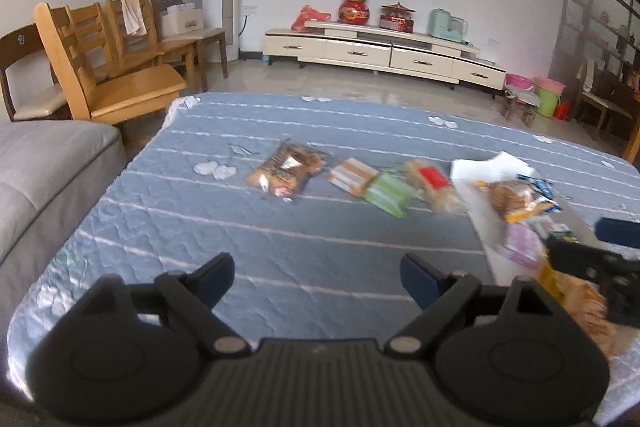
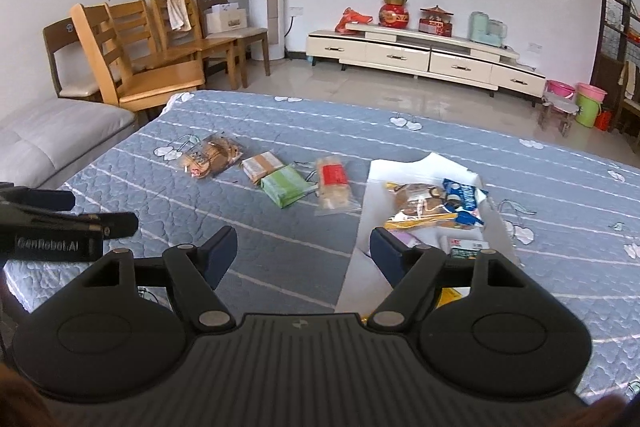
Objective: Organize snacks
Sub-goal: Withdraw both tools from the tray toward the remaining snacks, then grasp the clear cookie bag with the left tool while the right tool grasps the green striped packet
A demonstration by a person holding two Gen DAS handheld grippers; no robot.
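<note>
Hovering over the blue quilted cover (image 1: 280,239), the left gripper (image 1: 318,277) stands spread wide with nothing between its blades in the left wrist view; four snack packets lie in a row beyond it, from the clear biscuit bag (image 1: 286,167) to the green packet (image 1: 388,193), left of the white sheet (image 1: 480,171). Seen from the right wrist, the right gripper (image 2: 304,251) is likewise released and empty at the white sheet's left edge, where more snacks (image 2: 432,205) are heaped.

Four snack packets (image 2: 280,173) lie in a row on the table (image 2: 240,227); to their right, more snacks (image 2: 432,205) are piled in a box (image 2: 400,167). Chairs (image 2: 136,47) stand behind the table's left corner.
</note>
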